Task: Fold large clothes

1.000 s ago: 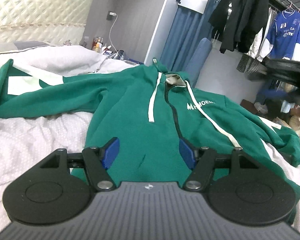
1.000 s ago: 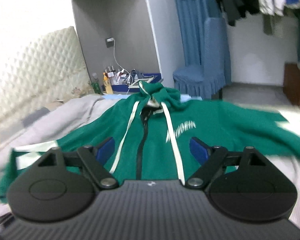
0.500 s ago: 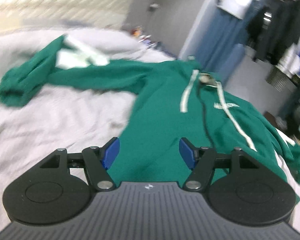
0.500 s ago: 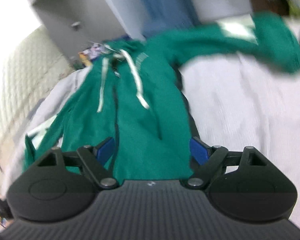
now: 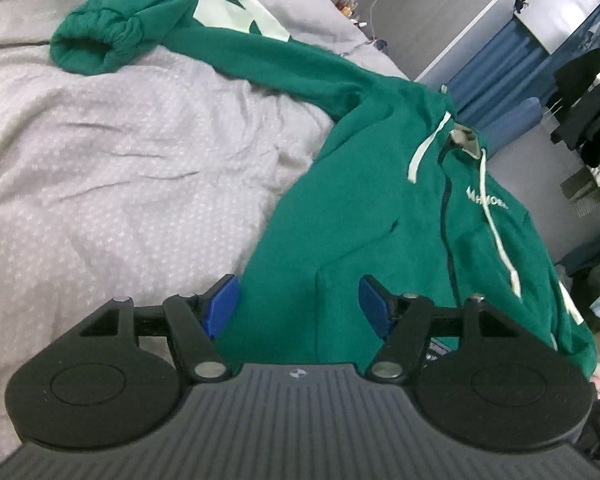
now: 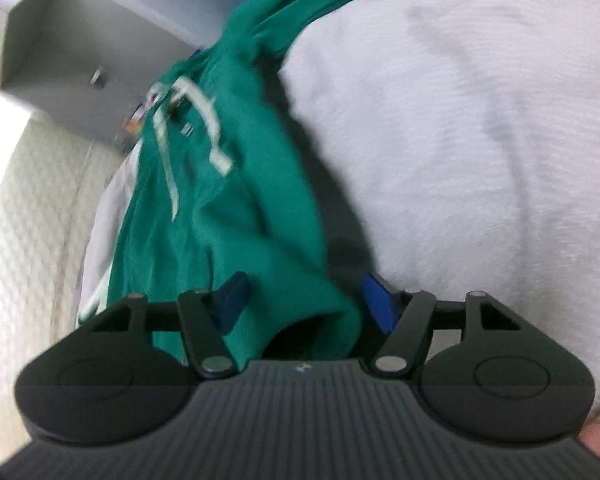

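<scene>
Left wrist view, left to right: pale patterned bedsheet (image 5: pixel 120 184) fills the left half, wrinkled. Green hoodie (image 5: pixel 364 216) lies front-up on it, running from lower centre up to the right. One sleeve stretches to the upper left of the frame, bunched cuff (image 5: pixel 88 46) at the end, pale green patch on the sleeve just right of it. Hood sits at upper right centre, two white drawstrings (image 5: pixel 424 148) trailing down the chest either side of the dark zipper; white chest lettering right of the zipper, too small to read. Far right: blue curtain (image 5: pixel 496 52), dark clothes hanging (image 5: pixel 588 96), clutter.

Left gripper (image 5: pixel 296 304), bottom centre: jaws open, blue pads wide apart. The hoodie's lower left edge sits in the gap between them; pads not pressing on the fabric.

Right wrist view, blurred, left to right: quilted cream headboard (image 6: pixel 28 216) on the left, grey wall above it. Hoodie (image 6: pixel 228 184) runs as a diagonal band from bottom centre to the top centre, drawstrings visible at upper left centre. Bedsheet (image 6: pixel 480 140) covers the right half.

Right gripper (image 6: pixel 302 304), bottom centre: jaws closing, a raised fold of the hoodie's hem between them. Left pad (image 6: pixel 232 304) is against or just beside the cloth; right pad stands clear with a dark gap. Not clamped yet.
</scene>
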The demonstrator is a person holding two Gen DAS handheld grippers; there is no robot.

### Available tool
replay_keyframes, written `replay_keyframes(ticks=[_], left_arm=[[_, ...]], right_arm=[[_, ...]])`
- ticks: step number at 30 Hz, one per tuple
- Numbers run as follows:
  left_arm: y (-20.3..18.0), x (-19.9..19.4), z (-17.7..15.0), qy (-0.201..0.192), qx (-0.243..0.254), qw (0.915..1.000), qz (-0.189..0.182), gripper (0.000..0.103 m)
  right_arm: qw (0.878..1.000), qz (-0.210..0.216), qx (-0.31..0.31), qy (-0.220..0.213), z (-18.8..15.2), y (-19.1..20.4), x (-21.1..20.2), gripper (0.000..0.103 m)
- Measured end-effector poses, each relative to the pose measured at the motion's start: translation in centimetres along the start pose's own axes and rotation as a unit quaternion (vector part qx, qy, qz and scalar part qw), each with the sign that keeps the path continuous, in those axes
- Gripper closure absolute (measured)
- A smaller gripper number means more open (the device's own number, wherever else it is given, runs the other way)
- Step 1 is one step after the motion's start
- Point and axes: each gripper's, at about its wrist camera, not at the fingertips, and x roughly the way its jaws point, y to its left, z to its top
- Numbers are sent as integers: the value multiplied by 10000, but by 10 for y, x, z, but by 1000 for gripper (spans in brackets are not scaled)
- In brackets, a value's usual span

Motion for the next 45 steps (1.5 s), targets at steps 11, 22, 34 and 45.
replay_keyframes(ticks=[11, 22, 34, 45], left_arm=[[5, 6, 0, 130, -79, 9996, 226, 32], [5, 11, 0, 209, -51, 9995, 244, 32], [-5, 19, -5, 340, 249, 9988, 247, 24], [-24, 26, -18, 611, 820, 9947, 107, 23]], right_arm=[[9907, 1003, -818, -408, -10, 28, -30, 66], [9926, 302, 384, -1115, 8, -13, -50, 70], [9976, -508, -447, 158, -3, 11, 26, 34], [9901, -536, -1281, 211, -17, 29, 39, 71]])
